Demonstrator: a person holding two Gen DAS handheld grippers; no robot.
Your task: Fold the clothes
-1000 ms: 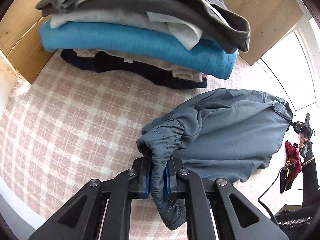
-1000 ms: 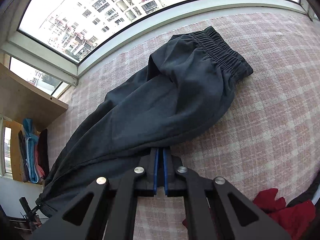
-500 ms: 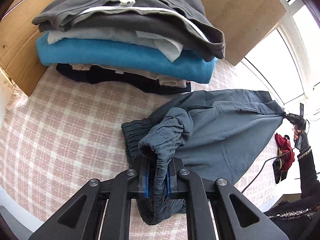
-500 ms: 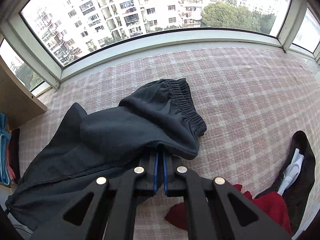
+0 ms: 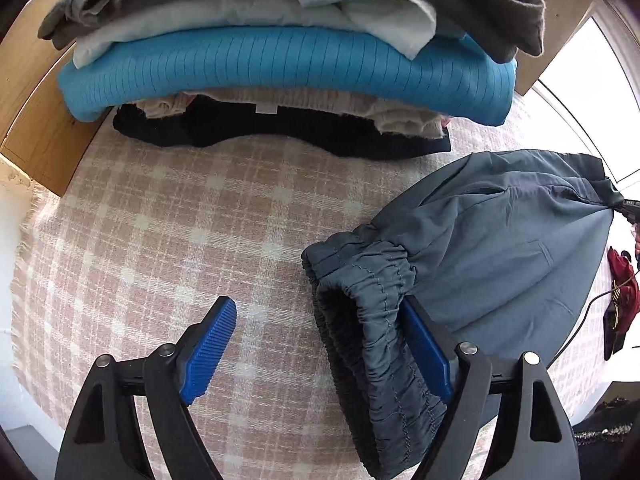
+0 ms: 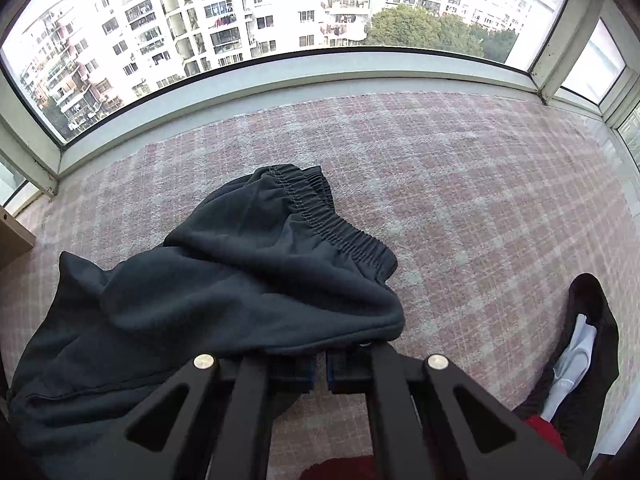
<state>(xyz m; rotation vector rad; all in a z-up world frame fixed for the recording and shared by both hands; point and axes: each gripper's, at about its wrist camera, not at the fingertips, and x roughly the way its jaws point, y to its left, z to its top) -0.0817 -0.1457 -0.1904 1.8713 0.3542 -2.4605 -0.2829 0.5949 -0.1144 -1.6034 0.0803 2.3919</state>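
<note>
Left gripper [image 5: 316, 344] gapes wide, grey-blue elastic-waisted trousers [image 5: 500, 248] draped against one finger; right gripper [image 6: 319, 372], nearly closed, pinches their fabric.

Pink-and-cream plaid blanket [image 5: 168, 216] covering the surface, light wooden panel [image 5: 28, 92] at its far edge, wide window [image 6: 280, 12] with white apartment blocks [image 6: 192, 8] and green trees [image 6: 432, 32] beyond, grey sill [image 6: 304, 76] beneath.

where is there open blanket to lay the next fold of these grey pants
Bare plaid blanket lies between the stacked clothes and the open left gripper, left of the grey pants. More lies between the pants and the window sill. The near right corner is crowded by red and black garments.
</note>
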